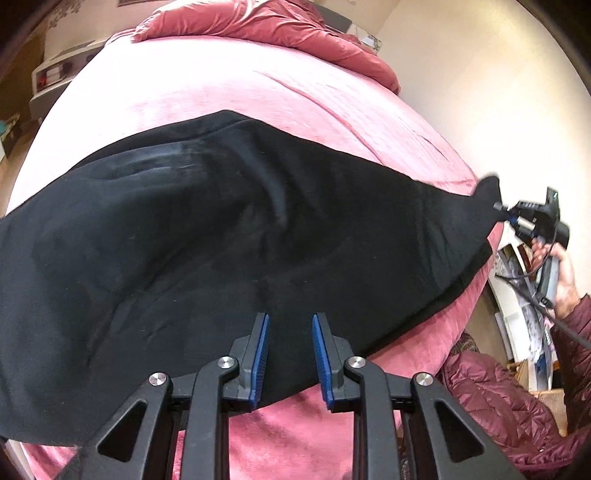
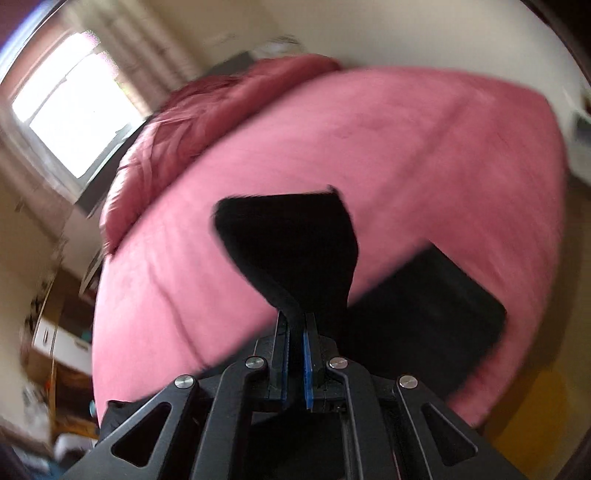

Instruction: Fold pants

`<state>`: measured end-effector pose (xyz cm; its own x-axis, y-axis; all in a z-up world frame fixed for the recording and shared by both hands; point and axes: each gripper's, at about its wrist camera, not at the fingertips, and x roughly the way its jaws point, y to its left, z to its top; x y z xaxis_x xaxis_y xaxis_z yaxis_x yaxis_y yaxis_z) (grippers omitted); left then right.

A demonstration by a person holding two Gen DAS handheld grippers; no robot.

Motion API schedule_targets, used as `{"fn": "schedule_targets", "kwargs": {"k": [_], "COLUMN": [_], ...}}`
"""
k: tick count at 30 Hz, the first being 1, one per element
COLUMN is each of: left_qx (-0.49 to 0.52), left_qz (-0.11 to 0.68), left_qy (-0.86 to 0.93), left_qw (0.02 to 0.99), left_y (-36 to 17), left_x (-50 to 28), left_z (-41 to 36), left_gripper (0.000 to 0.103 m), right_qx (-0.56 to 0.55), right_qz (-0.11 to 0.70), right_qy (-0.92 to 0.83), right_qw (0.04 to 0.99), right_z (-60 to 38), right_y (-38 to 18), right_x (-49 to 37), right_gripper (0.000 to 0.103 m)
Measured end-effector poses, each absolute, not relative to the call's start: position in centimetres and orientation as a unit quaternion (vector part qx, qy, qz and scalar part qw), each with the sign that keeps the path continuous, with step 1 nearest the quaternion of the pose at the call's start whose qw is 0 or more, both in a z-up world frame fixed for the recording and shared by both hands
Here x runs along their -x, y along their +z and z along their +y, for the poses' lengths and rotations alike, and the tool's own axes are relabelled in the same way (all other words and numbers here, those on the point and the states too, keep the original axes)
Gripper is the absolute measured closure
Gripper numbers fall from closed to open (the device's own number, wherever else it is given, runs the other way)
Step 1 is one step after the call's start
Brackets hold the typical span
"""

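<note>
Black pants lie spread across a pink bed. My left gripper is open, its blue pads just above the near edge of the pants, holding nothing. My right gripper shows at the right of the left wrist view, pinching the far right corner of the pants and lifting it off the bed. In the right wrist view my right gripper is shut on a fold of the black pants, which stands up from the jaws. More black cloth lies on the bed to the right.
A crumpled red duvet is heaped at the head of the bed. A window is at the left in the right wrist view. Drawers and clutter stand beside the bed. My arm in a maroon jacket is at the right.
</note>
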<state>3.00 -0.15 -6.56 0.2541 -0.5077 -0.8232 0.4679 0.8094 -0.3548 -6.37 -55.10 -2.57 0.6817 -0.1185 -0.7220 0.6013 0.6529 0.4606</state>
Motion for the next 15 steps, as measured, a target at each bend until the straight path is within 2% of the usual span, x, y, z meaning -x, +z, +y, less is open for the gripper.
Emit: {"fn": "schedule_targets", "kwargs": {"k": [7, 9, 10, 12, 15], "left_qx": [-0.014, -0.021, -0.023, -0.029, -0.036], "left_qz": [0.526, 0.53, 0.531, 0.533, 0.535], "left_qy": [-0.326, -0.329, -0.331, -0.335, -0.341], "left_qw": [0.785, 0.781, 0.78, 0.776, 0.772], "left_y": [-6.1, -6.1, -6.2, -6.2, -6.4], "left_x": [-2.6, -2.6, -2.5, -2.5, -2.3], "left_z": [-2.8, -3.3, -3.6, -4.1, -4.8], "left_gripper": [0.079, 0.079, 0.079, 0.078, 0.078], "right_qx": [-0.437, -0.447, -0.453, -0.459, -0.47], "right_qz": [0.338, 0.335, 0.333, 0.326, 0.315], "right_qy": [-0.23, -0.224, -0.225, -0.228, -0.228], "right_qw": [0.801, 0.798, 0.796, 0.794, 0.792], "right_z": [-58.1, -58.5, -58.7, -59.3, -60.5], "right_y": [-9.9, -10.7, -11.0, -11.1, -10.8], "right_x": [10.5, 10.8, 11.1, 12.0, 12.4], "right_gripper": [0.096, 0.091, 0.087, 0.066, 0.059]}}
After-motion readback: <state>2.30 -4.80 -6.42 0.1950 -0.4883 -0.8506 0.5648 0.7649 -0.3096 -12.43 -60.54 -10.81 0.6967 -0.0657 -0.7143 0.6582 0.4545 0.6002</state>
